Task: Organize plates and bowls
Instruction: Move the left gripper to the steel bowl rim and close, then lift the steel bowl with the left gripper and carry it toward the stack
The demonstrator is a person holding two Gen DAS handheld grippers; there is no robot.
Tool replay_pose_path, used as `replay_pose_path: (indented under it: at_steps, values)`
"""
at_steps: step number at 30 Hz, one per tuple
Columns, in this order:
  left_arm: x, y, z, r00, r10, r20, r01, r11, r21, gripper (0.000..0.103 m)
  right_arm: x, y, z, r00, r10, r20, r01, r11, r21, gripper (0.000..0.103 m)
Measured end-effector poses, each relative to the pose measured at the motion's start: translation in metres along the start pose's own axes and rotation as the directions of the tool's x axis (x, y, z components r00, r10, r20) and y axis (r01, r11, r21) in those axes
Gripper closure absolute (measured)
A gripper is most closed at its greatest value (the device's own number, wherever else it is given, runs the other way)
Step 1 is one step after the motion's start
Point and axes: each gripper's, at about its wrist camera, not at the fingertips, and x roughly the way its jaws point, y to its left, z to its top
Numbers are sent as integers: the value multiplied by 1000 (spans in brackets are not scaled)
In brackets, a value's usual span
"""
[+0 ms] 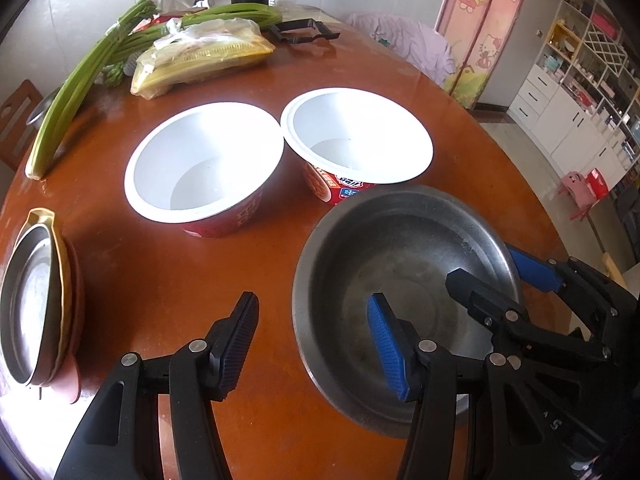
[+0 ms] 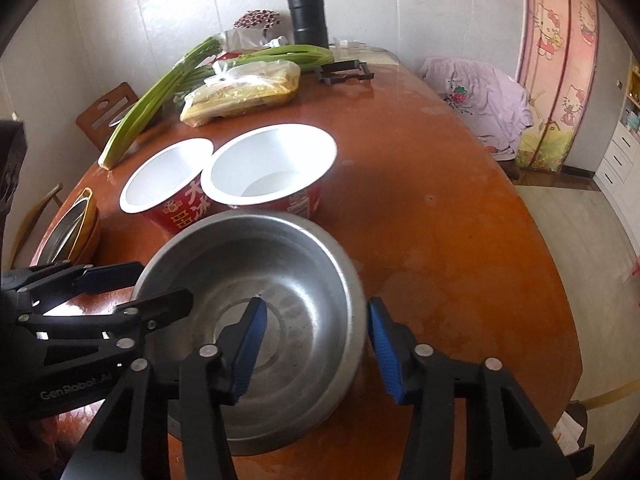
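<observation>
Steel bowl [image 1: 404, 280] upright on the round wooden table [image 1: 248, 280], taken here as the landmark; rim toward the camera side of the table, just in front of the two paper bowls.

Left gripper [image 1: 316, 336] spread wide, jaws apart; its blue-padded finger [image 1: 386, 344] set inside the steel bowl, its black-padded finger [image 1: 240, 340] outside over bare table, so the bowl's left rim lies between them; no squeeze on the rim visible.

Right gripper [image 2: 316, 348] likewise parted, straddling the steel bowl's right rim; one blue pad inside the basin, the other outside beside the wall; contact with the metal impossible to judge.

First paper bowl [image 1: 204, 168], white inside and red outside, just behind and left of the steel bowl; second paper bowl [image 1: 356, 136] directly behind the steel bowl, rims of the two touching or nearly so.

Stack of plates [image 1: 36, 304] far left of the steel bowl at the table's edge; a metal plate on top of yellow and reddish ones.

Beyond the paper bowls: bagged corn [image 1: 204, 56], long green stalks [image 1: 80, 84], a black thermos [image 2: 308, 16], a black frame-like piece [image 1: 304, 30].
</observation>
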Motion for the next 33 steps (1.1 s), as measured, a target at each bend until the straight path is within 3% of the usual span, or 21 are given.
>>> replay_pose_path:
  at_steps: [9, 33]
  values:
    - [13, -6, 4, 999, -14, -31, 15, 1000, 22, 66, 9, 4, 2, 1000, -14, -11, 13, 1000, -27, 55]
    - [-22, 23, -19, 1000, 23, -6, -23, 1000, -15, 63, -16, 43, -6, 999, 50, 0, -50, 996, -72, 54]
